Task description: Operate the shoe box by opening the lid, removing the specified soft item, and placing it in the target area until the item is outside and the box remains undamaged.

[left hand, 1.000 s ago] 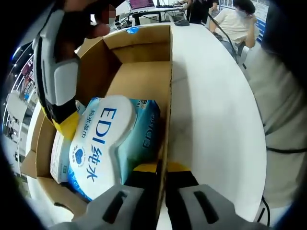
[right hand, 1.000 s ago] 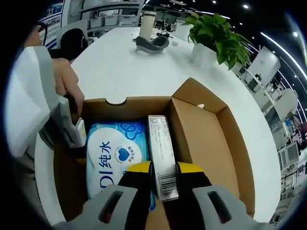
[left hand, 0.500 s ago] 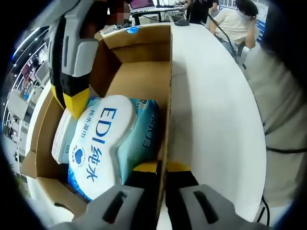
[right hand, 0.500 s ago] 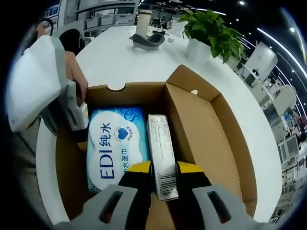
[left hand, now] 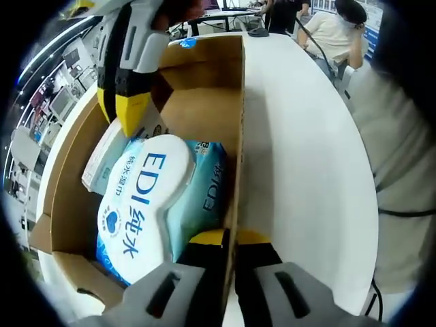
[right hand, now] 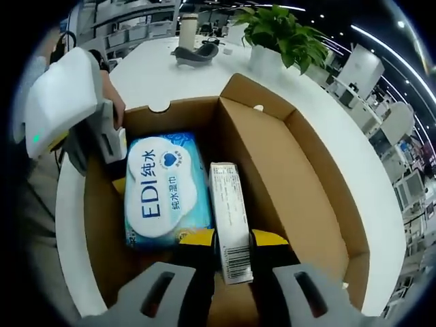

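While the shoe box (right hand: 293,184) sits open on the white table (left hand: 300,163), lid flap folded out, both grippers are clenched, each on something different.

Left gripper (left hand: 228,242): jaws pinched on the box's side wall at the edge nearest the person, apparently bracing the box.

Right gripper (right hand: 231,240): jaws clamped on one end of a slim white carton (right hand: 228,218), barcode end between the jaws. In the left gripper view the same gripper (left hand: 133,102) comes in from the top left with that carton (left hand: 102,160) tilted up, its far end apparently clear of the box floor.

Soft item: blue-and-white wet wipes pack (right hand: 163,187) lies flat on the box floor, against the wall the left gripper holds, touching the carton along one long side. Not grasped by either gripper.

Key relation: the pack's long axis runs parallel to the carton and to the box's long walls. From the right gripper's jaws it lies just beside, toward the left gripper's wall, and lower. Left is nearer the pack but busy on the wall; right is occupied with the carton.

Judgement: the carton probably needs to come out or be set aside before the pack can be gripped, ideally across its short axis. Risk: tearing the pinched wall if the box gets dragged.
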Available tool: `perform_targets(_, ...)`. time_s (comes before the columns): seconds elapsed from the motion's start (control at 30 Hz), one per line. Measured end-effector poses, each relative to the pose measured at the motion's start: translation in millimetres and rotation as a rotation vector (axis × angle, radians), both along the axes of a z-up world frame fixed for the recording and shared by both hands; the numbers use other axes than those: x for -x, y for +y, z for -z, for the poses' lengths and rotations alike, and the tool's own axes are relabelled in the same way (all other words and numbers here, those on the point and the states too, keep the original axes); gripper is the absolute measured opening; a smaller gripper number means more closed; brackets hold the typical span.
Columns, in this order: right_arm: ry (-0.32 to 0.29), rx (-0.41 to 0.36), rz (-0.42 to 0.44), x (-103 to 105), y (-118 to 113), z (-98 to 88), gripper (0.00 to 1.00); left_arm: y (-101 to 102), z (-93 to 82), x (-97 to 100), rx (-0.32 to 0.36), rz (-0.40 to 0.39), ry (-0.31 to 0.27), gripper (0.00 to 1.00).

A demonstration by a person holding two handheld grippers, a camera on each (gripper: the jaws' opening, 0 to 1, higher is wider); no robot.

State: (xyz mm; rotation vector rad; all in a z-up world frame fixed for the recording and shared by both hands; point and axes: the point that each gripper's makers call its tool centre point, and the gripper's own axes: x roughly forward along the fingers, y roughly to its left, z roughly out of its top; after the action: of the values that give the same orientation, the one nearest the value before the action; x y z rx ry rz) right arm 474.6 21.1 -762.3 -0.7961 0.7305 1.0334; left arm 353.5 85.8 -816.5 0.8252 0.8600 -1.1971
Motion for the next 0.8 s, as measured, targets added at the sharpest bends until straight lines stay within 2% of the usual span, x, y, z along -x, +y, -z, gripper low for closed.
perform_targets(0.4, 0.093, 0.003, 0.170, 11, -33, 1.8, 0.15, 0, 0.2, -0.3, -0.001, 0.002, 0.002, 0.02)
perform_targets(0.73, 0.139, 0.005, 0.240, 19, -41, 1.7, 0.15, 0, -0.2, -0.3, 0.000, 0.004, 0.003, 0.02)
perform_targets(0.8, 0.166, 0.011, 0.276, 22, -44, 2.0, 0.14, 0, -0.2, -0.3, 0.000, 0.005, 0.003, 0.02)
